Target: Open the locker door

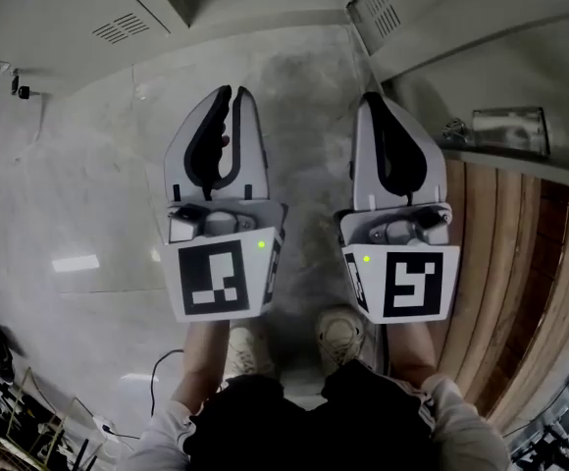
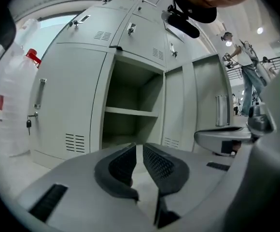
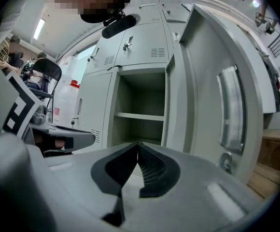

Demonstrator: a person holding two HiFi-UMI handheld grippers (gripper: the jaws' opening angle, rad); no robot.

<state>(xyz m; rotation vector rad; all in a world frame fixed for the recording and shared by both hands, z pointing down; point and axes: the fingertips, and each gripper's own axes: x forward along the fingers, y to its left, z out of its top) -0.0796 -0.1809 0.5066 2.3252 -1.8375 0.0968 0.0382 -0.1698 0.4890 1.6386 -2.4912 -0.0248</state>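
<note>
R gripper [image 3: 138,144]: jaws together, tips touching, nothing btwn them. L gripper [image 2: 136,146]: jaws a crack apart, gap empty. In the head view the two sit side by side, pointing the same way, above the pale floor [image 1: 98,165] – the person's shoes [image 1: 340,334] show just under them. Neither gripper touches anything.

Straight ahead of both is an open locker compartment [image 3: 140,93] w/ one shelf [image 3: 140,116] across it. The locker door [image 3: 203,81] is already swung open and stands on the R side of the compartment, near the R gripper but apart from it; its long handle [image 3: 229,110] faces that view.

L of the compartment is a shut door [image 2: 67,100] w/ a key [image 2: 29,123] hanging at its lock. Wooden slats [image 1: 505,243] run along the person's R side.
</note>
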